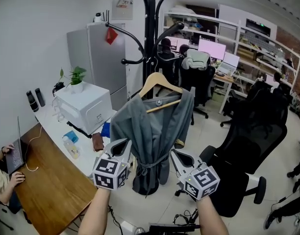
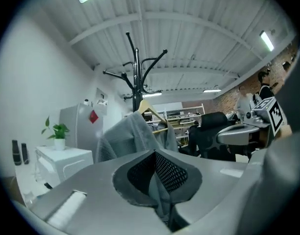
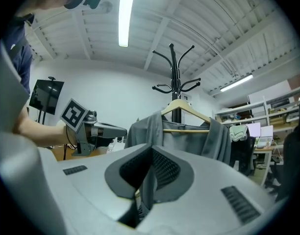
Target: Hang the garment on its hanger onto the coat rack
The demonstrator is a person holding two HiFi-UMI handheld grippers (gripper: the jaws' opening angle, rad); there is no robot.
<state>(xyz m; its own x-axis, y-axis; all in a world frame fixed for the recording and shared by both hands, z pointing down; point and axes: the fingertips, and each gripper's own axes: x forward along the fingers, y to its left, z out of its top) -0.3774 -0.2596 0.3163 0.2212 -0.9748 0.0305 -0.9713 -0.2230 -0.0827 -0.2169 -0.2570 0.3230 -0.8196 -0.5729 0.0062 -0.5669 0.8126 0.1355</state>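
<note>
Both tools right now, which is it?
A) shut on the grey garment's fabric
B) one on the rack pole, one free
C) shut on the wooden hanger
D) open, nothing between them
A: the left tool and the right tool each have their jaws together with a fold of the grey garment pinched between them, well below the wooden hanger.

We see bright, even light from ceiling tubes (image 3: 123, 13); gripper views bend and darken at their edges.
</note>
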